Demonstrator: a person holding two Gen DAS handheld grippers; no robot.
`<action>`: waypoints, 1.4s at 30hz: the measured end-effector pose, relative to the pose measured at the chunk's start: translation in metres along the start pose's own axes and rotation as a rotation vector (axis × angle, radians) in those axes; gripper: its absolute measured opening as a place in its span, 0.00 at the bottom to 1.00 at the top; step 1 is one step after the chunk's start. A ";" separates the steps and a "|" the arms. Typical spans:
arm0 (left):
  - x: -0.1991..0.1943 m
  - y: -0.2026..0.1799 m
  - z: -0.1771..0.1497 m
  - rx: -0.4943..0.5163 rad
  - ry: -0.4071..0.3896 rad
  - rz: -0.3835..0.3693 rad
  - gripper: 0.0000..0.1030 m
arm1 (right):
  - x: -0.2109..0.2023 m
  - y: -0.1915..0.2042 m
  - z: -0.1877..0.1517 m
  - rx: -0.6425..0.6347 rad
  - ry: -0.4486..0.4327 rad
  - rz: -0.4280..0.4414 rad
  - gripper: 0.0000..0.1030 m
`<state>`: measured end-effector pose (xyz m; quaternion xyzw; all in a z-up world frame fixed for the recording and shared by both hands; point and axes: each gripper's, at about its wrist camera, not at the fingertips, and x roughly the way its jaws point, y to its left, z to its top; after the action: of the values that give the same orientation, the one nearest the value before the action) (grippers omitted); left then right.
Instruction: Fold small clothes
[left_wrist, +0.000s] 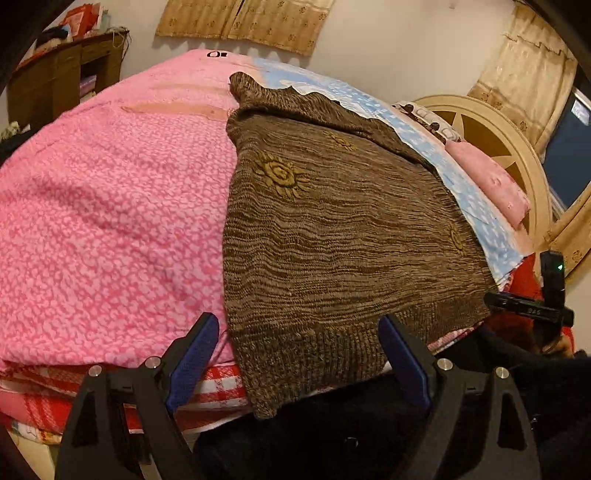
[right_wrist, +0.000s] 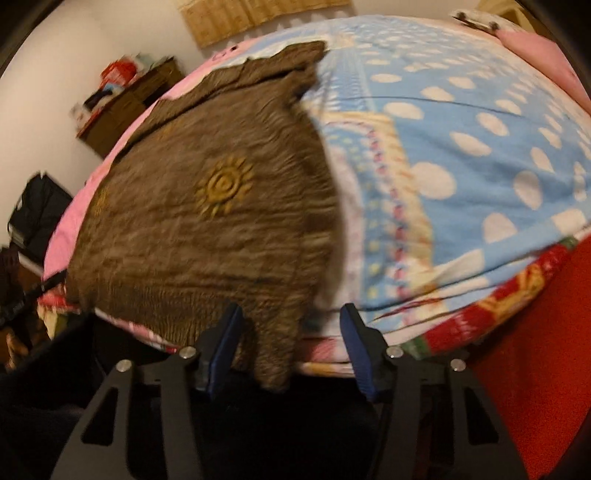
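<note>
On the bed (left_wrist: 92, 206) a brown sweater (left_wrist: 332, 229) lies lengthwise, hem overhanging the near edge, neck far. Left gripper (left_wrist: 299, 360) spread wide over the hem; right gripper (right_wrist: 291, 345) parted around its corner, not pinching.

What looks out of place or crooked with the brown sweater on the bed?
The brown sweater does not lie fully on the bed: its ribbed hem hangs over the near edge, one corner drooping lower. At the far end, the top is bunched and folded over. No tear or stain is visible.
</note>
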<state>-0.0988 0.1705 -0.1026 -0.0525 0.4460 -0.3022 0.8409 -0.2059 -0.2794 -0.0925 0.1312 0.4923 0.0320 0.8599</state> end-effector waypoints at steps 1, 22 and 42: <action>-0.001 0.000 -0.001 0.001 0.004 -0.011 0.86 | 0.001 0.002 -0.001 -0.013 0.002 -0.013 0.50; -0.010 0.029 -0.004 -0.176 0.029 -0.123 0.41 | 0.007 0.000 -0.003 0.052 0.014 0.129 0.29; -0.045 0.007 0.039 -0.249 -0.091 -0.256 0.08 | -0.045 -0.016 0.039 0.220 -0.170 0.490 0.09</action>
<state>-0.0843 0.1937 -0.0498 -0.2262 0.4310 -0.3466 0.8018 -0.1965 -0.3108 -0.0401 0.3410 0.3725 0.1740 0.8454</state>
